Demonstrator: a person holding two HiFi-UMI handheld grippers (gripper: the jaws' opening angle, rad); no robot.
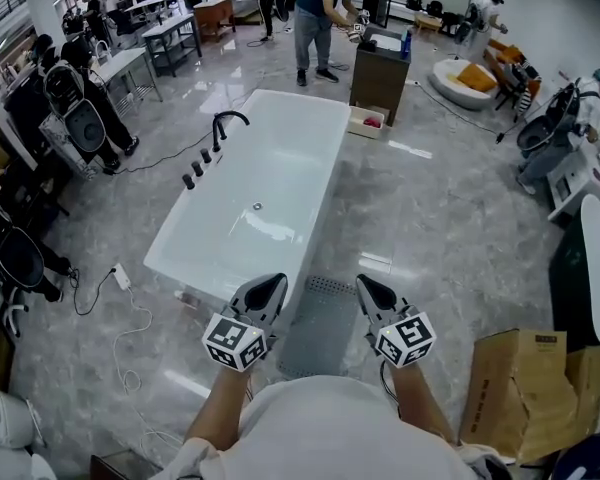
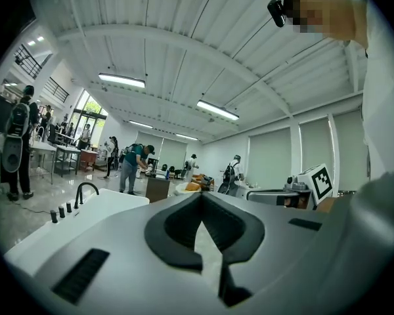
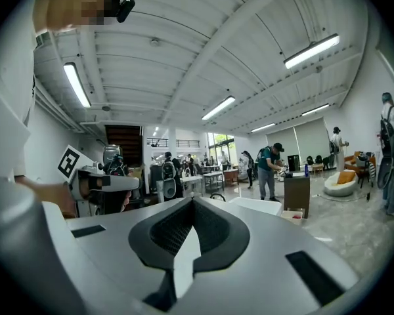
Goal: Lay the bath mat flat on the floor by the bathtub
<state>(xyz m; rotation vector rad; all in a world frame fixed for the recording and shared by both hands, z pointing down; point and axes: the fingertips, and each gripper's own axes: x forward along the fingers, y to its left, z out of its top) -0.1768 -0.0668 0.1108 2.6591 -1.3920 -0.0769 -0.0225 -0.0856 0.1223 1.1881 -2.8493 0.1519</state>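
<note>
Left gripper [image 1: 269, 288]: fingers clenched tip to tip, nothing between them. Right gripper [image 1: 371, 290]: same condition, clenched and empty. Both are held level, side by side and apart, above the floor. The grey bath mat [image 1: 320, 330] lies flat on the floor, below the gap between the two sets of fingers and touched by neither. It sits just beside the near right corner of the white bathtub [image 1: 265, 183], which extends ahead of the fingertips. A cardboard box [image 1: 525, 383] stands well to the right of the right fingers.
</note>
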